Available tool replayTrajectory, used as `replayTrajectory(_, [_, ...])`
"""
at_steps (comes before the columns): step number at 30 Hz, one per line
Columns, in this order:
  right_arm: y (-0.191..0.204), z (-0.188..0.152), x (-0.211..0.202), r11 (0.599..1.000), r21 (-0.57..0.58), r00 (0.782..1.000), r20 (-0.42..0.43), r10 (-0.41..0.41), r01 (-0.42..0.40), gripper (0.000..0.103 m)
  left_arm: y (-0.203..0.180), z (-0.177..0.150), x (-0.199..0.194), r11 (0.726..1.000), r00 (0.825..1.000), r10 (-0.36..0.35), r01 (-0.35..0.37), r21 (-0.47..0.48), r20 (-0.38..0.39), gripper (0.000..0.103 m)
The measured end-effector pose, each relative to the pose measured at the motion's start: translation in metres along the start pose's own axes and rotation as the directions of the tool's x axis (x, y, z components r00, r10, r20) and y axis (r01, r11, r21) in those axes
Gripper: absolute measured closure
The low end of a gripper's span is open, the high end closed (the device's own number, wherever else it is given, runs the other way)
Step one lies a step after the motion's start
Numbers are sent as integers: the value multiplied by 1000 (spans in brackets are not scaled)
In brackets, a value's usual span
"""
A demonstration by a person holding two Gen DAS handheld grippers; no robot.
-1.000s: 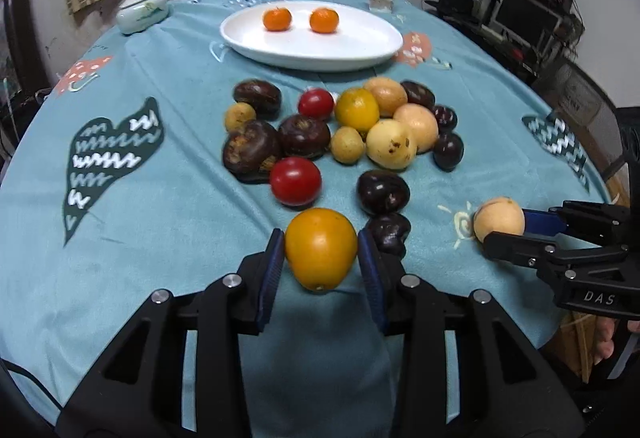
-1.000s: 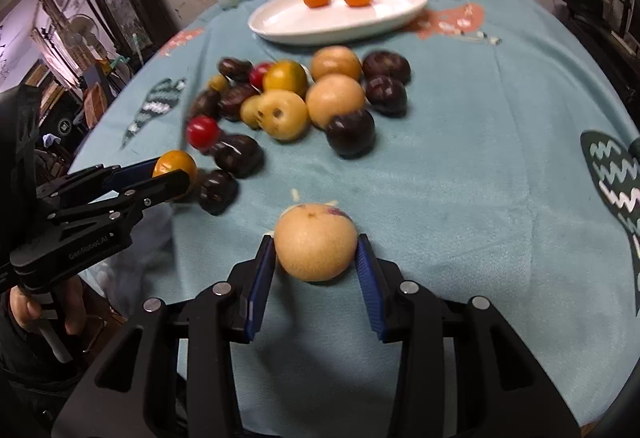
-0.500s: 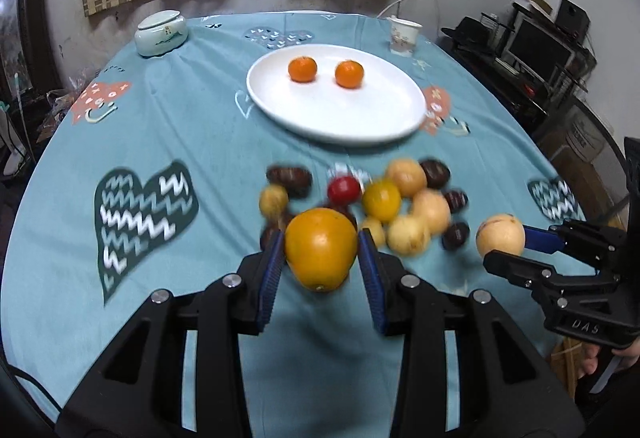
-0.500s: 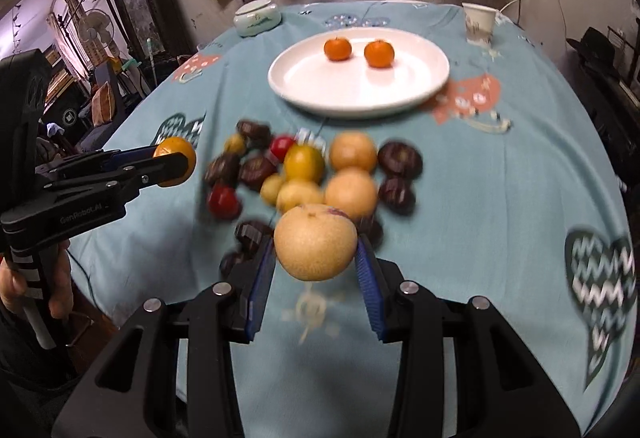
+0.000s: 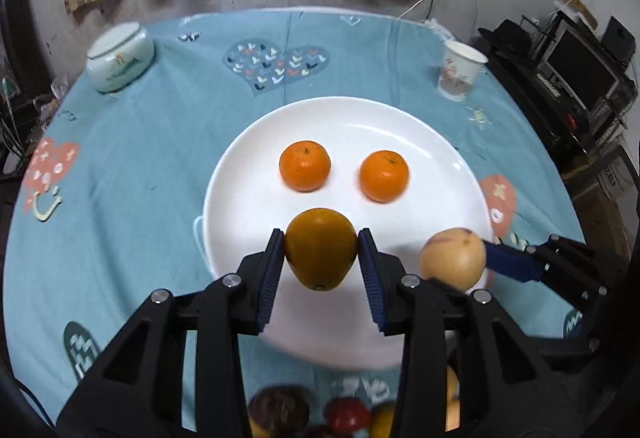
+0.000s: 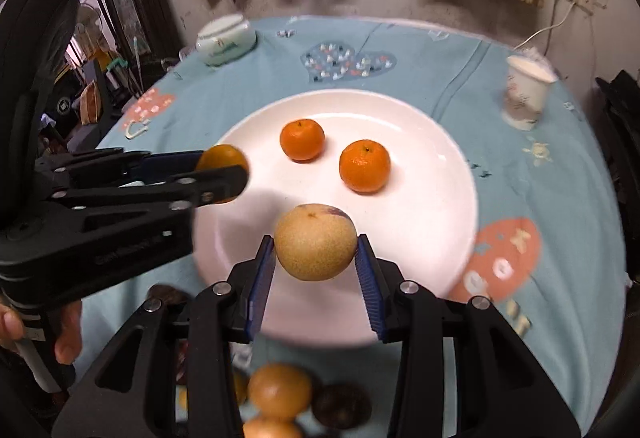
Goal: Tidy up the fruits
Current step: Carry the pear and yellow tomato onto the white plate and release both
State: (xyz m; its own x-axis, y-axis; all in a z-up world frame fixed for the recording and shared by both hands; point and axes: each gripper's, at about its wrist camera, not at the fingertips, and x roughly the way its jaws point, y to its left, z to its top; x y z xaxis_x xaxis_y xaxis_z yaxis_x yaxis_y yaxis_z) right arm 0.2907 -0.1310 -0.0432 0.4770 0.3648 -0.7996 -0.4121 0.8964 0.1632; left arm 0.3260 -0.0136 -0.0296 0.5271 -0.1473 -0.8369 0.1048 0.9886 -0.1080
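My left gripper (image 5: 321,252) is shut on a deep-orange fruit (image 5: 321,248), held above the near part of the white plate (image 5: 248,198). In the right wrist view that same orange fruit (image 6: 224,162) hangs over the plate's left rim. My right gripper (image 6: 316,250) is shut on a tan pear (image 6: 316,247) above the plate (image 6: 432,198); the left wrist view shows this pear (image 5: 452,258) at the right. Two small tangerines (image 5: 305,165) (image 5: 384,176) rest on the plate. The remaining fruit pile (image 6: 280,394) lies near the bottom edge, partly hidden by the fingers.
A white-green lidded jar (image 5: 120,58) stands at the far left of the teal tablecloth (image 5: 140,166). A paper cup (image 5: 460,74) stands at the far right. A hand (image 6: 68,334) grips the left tool's handle. Shelves with electronics (image 5: 580,78) lie beyond the table's right side.
Both grippers have carried their fruits forward from the pile to above the plate. The pile has slid to the bottom of both views; both grips are unchanged.
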Motion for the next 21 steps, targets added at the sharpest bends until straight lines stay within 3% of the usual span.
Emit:
replayTrajectory(12, [-11, 26, 53, 1000, -4, 999, -47, 22, -22, 60, 13, 22, 52, 1000, 999, 16, -16, -7, -45, 63])
replayTrajectory(15, [-6, 32, 59, 999, -45, 999, -43, -21, 19, 57, 19, 27, 47, 999, 1000, 9, -10, -33, -24, 25])
replayTrajectory(21, [0, 31, 33, 990, -109, 996, 14, -86, 87, 39, 29, 26, -2, 999, 998, 31, -30, -19, 49, 22])
